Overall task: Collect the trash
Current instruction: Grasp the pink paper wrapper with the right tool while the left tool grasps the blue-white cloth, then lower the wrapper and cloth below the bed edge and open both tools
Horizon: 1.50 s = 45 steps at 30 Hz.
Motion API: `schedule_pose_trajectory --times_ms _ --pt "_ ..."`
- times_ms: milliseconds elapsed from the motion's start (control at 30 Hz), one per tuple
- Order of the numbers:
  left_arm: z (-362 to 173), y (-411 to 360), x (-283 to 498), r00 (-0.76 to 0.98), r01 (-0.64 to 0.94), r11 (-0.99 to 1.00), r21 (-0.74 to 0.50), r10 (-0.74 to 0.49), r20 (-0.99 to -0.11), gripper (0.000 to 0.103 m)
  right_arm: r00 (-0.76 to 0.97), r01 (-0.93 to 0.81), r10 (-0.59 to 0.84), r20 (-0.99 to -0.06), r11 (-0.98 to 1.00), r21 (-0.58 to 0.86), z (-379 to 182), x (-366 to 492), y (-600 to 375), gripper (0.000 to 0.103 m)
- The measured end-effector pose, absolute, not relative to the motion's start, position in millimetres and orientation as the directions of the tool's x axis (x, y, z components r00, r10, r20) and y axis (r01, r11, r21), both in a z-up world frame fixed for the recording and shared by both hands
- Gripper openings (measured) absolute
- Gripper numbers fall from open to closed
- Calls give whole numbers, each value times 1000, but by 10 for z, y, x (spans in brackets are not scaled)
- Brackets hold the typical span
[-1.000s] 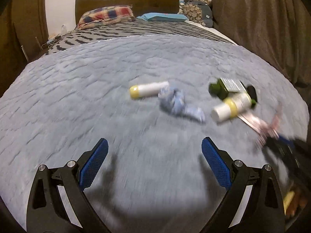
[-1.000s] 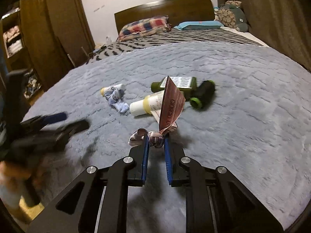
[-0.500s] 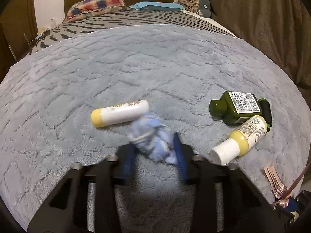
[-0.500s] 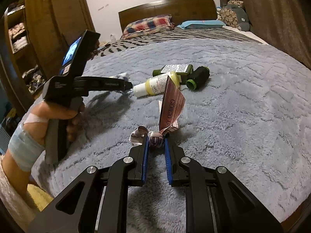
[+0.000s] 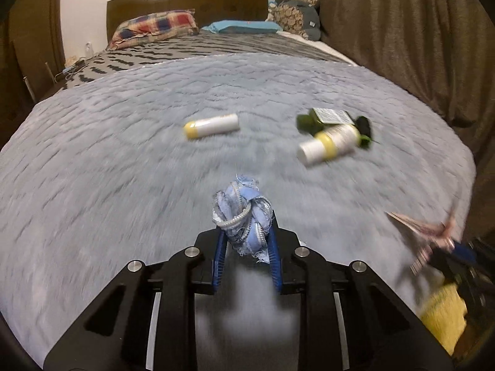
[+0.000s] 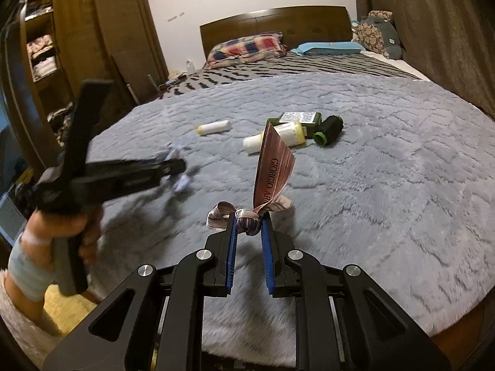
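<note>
Between bottles [image 5: 329, 144] and blanket edge [image 5: 464, 167], open grey pile.

Your left gripper [image 5: 247, 238] is clamping, jaws just closed on something; your right gripper [image 6: 249, 227] is pinching likewise, both angled downward.

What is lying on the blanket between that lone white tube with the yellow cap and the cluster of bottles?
Nothing: between the white tube and the bottles only bare grey blanket shows, clearest in the left wrist view.
</note>
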<state>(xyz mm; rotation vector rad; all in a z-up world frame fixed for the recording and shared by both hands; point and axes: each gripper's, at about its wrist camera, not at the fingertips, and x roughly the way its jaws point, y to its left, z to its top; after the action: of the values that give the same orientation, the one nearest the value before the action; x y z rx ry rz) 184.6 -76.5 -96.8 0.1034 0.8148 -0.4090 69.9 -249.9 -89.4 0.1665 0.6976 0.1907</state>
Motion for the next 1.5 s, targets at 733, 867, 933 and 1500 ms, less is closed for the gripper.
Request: schedule_pose_trajectory --times_ms 733,867,933,1500 --pt "-1574 -94 -106 558 355 929 -106 -302 -773 23 598 -204 290 -747 957 208 -1453 -353 -1901 17" --pt "-1839 -116 -162 505 351 929 -119 -295 -811 23 554 -210 290 -780 956 207 -1641 -397 -1796 17" --pt "-1956 -131 -173 481 352 929 -115 -284 -830 23 523 -210 295 -800 954 215 -1769 -413 -1762 17" --pt "-2624 -199 -128 285 342 922 -179 -283 -916 33 361 -143 298 -883 954 263 -2384 -345 -1791 19"
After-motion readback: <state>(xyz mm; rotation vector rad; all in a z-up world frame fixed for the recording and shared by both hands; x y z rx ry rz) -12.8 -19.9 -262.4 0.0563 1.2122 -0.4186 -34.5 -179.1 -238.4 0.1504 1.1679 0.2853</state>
